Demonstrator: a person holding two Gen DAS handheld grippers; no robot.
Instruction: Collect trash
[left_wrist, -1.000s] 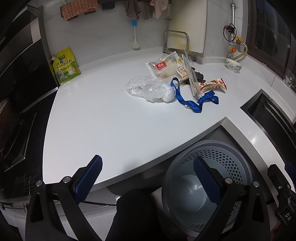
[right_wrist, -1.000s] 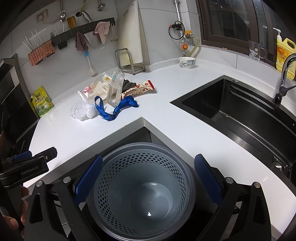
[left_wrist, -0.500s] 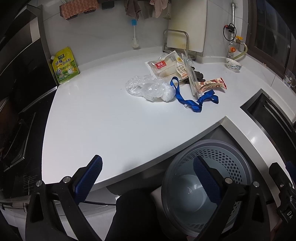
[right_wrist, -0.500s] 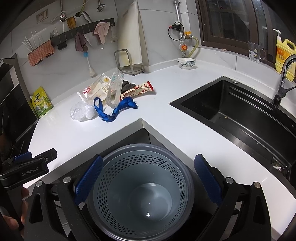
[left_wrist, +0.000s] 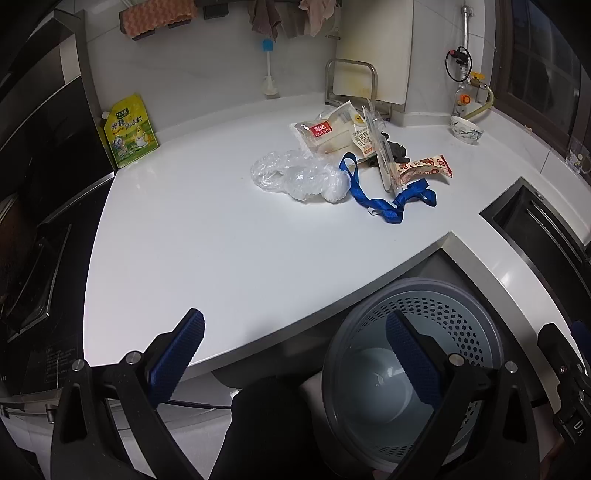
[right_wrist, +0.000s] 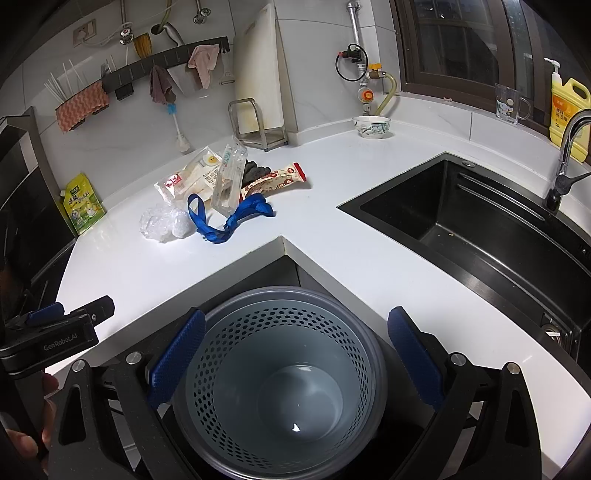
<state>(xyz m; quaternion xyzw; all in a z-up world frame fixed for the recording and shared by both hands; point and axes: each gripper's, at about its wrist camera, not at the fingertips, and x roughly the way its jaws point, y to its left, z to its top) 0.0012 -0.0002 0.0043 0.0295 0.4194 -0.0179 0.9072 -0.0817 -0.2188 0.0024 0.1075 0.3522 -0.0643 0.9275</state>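
Both grippers, left gripper (left_wrist: 293, 356) and right gripper (right_wrist: 295, 354), hover spread wide and empty above the grey bin (right_wrist: 280, 373). Trash pile (right_wrist: 221, 195) lies on the counter (right_wrist: 122, 266) at eleven o'clock; collecting seems not yet begun, next a reach toward it.

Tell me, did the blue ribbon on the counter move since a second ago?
No. The blue ribbon lies in the same spot, beside the crumpled clear bag and below the cutting-board rack, as before.
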